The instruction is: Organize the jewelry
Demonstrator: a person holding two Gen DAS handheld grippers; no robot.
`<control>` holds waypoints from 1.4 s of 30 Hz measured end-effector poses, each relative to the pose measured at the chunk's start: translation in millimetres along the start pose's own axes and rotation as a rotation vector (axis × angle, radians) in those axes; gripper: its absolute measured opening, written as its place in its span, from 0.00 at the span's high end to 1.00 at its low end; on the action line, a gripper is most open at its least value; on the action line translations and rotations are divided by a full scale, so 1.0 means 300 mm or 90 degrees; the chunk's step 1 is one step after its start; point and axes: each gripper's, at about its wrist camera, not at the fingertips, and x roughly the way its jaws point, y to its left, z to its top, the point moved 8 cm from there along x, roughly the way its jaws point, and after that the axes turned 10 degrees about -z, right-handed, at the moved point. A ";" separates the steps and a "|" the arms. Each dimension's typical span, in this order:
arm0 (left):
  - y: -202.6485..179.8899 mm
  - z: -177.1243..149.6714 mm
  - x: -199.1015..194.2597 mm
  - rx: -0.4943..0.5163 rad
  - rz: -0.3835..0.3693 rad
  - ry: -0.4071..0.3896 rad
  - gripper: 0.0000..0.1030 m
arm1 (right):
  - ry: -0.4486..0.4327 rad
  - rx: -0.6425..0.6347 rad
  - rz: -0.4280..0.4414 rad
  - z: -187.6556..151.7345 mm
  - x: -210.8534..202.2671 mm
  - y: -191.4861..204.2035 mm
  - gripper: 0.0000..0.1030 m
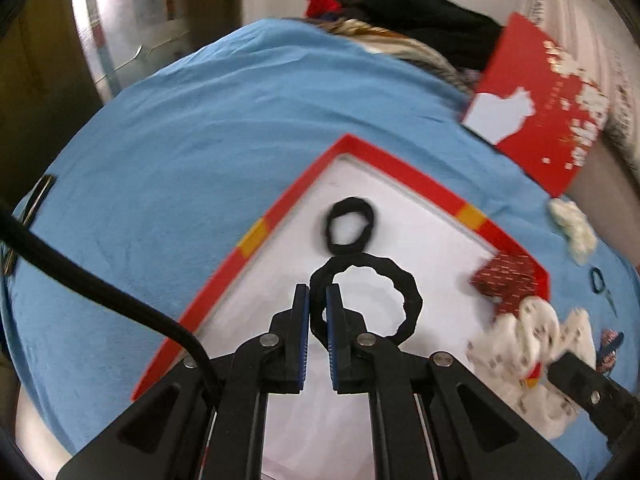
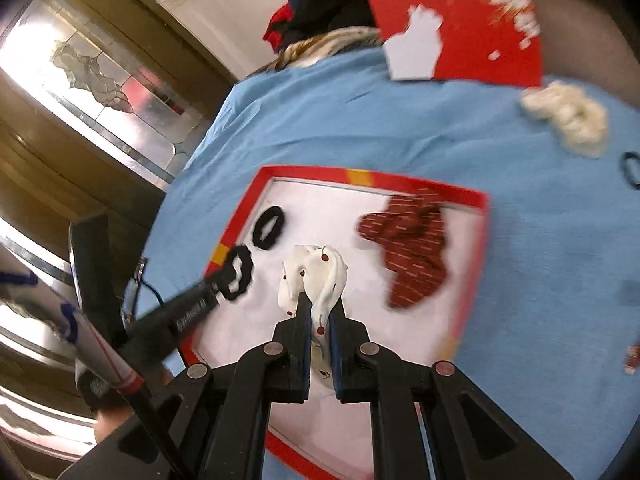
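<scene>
1. A red-rimmed box tray [image 2: 478, 240] with a white floor lies on a blue cloth [image 2: 400, 132] that covers the surface.
2. The left gripper [image 1: 318, 300] is clamped on a black scalloped hair tie [image 1: 404, 292]. The tie's near edge sits between the pads and its loop hangs beyond the fingertips, over the tray's white floor near the left rim.
3. A second, smaller black hair tie [image 2: 267, 227] lies flat on the tray floor, just past the held one, towards the tray's far left corner.
4. The right gripper [image 2: 320, 308] is clamped on a white scrunchie with red dots [image 2: 316, 272]. The fabric bunches out past the fingertips, above the middle of the tray.
5. A dark red scrunchie with pale dashes [image 2: 408, 256] rests in the tray by its right rim.
6. A cream scrunchie [image 2: 568, 120] and a thin dark hair band [image 2: 632, 168] lie on the cloth beyond the tray's right side.
7. The red box lid [image 2: 460, 20] stands tilted at the cloth's far edge.
</scene>
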 end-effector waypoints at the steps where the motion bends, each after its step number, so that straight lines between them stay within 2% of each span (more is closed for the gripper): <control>1: 0.014 0.000 0.009 -0.007 0.008 0.006 0.92 | 0.007 0.010 0.006 0.015 0.030 0.001 0.91; 7: 0.089 -0.004 0.040 -0.038 0.035 0.026 0.92 | 0.032 0.064 0.052 0.107 0.153 0.024 0.91; 11: 0.107 0.001 0.042 -0.058 0.032 0.025 0.91 | 0.028 0.103 0.084 0.185 0.206 0.037 0.91; 13: 0.107 0.005 0.042 -0.064 0.025 0.023 0.87 | 0.035 0.098 0.071 0.200 0.235 0.037 0.89; 17: 0.102 0.008 0.032 -0.069 0.014 0.016 0.79 | 0.043 0.056 0.011 0.205 0.279 0.044 0.86; 19: 0.102 0.011 0.021 -0.073 0.010 0.009 0.76 | 0.038 0.037 -0.003 0.203 0.278 0.048 0.62; 21: 0.102 0.015 0.012 -0.082 0.006 0.000 0.71 | 0.024 0.023 -0.012 0.208 0.255 0.046 0.50; 27: 0.070 0.021 -0.027 -0.092 -0.017 -0.020 0.68 | -0.026 -0.015 -0.060 0.222 0.102 -0.012 0.49; 29: 0.023 0.020 -0.048 -0.080 -0.040 -0.030 0.67 | -0.046 -0.019 -0.081 0.214 0.016 -0.065 0.49; 33: -0.121 -0.015 -0.098 -0.033 -0.120 -0.041 0.62 | -0.082 -0.019 -0.140 0.154 -0.185 -0.243 0.49; 37: -0.312 -0.085 -0.135 0.039 -0.190 -0.047 0.53 | -0.112 0.004 -0.260 0.049 -0.410 -0.538 0.48; 40: -0.462 -0.168 -0.126 0.090 -0.238 -0.021 0.52 | -0.093 0.039 -0.335 -0.044 -0.507 -0.749 0.48; 42: -0.565 -0.236 -0.106 0.130 -0.267 0.009 0.52 | -0.081 0.077 -0.358 -0.096 -0.543 -0.864 0.48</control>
